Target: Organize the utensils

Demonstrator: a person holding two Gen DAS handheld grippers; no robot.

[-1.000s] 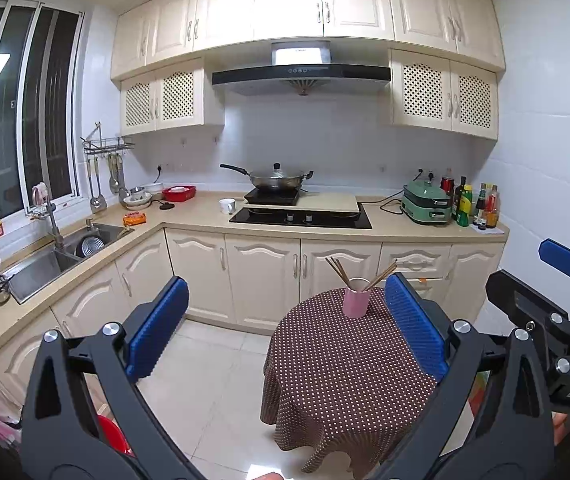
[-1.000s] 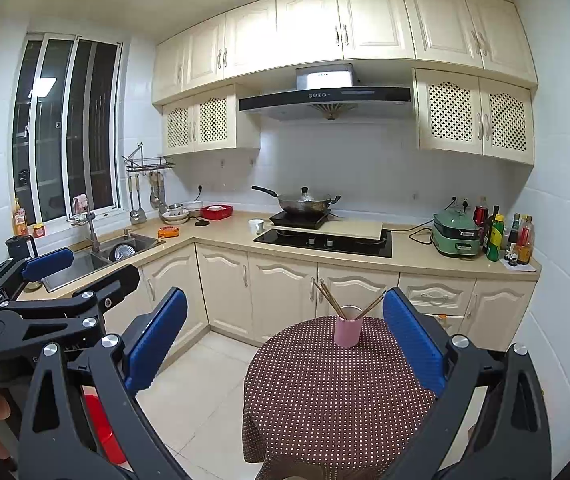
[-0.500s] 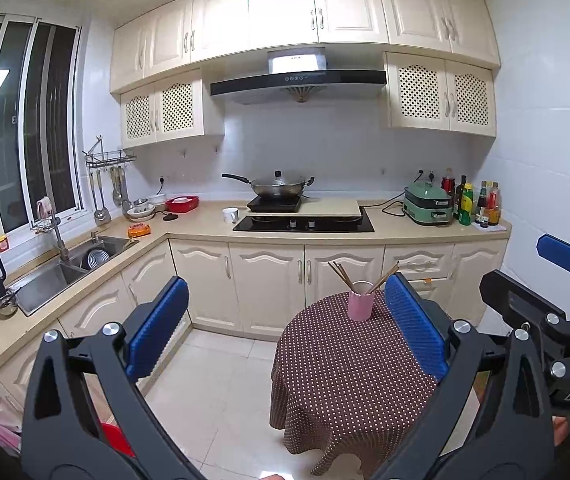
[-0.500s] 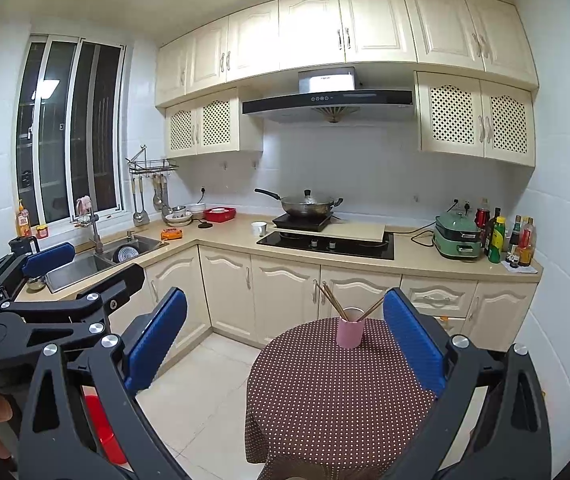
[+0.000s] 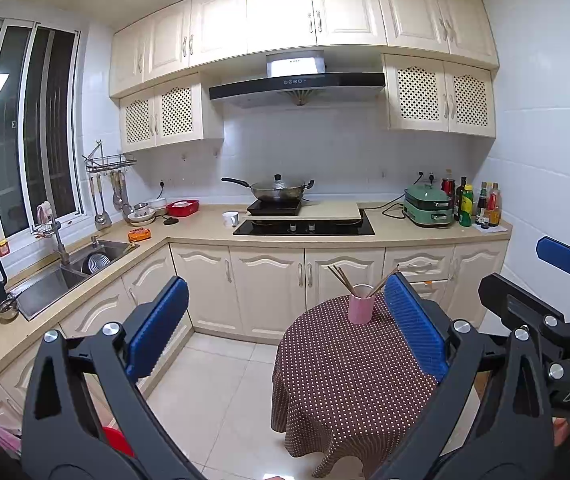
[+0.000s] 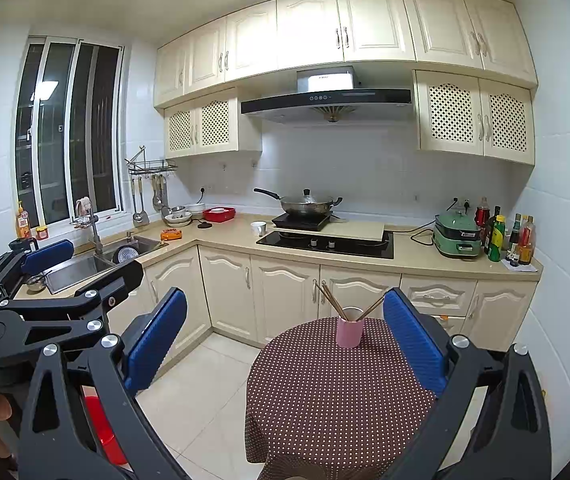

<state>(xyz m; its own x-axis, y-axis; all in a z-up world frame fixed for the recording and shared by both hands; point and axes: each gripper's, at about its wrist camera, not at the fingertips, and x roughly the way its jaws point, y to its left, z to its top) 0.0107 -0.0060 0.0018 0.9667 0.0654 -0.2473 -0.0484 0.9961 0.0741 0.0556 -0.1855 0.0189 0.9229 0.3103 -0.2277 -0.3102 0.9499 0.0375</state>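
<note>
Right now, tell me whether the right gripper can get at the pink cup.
Probably yes. The right gripper is open and empty, the pink cup stands ahead between its fingers' line on the table, nothing lies between, though it is still some way off.

Cup (image 5: 361, 309): pink.
Chopsticks (image 5: 341, 279): brown.
Tablecloth (image 5: 345, 384): dark brown, white polka dots.
Left tool (image 5: 285, 326): black frame, blue pads.
Right tool (image 6: 285, 332): same colours.
Cabinets (image 5: 269, 280): cream; some upper doors lattice-patterned.
Tabletop (image 5: 201, 226): beige.
Floor (image 5: 213, 396): off-white tile.
Cooker (image 5: 429, 206): green.
Tray (image 5: 183, 208): red.
</note>
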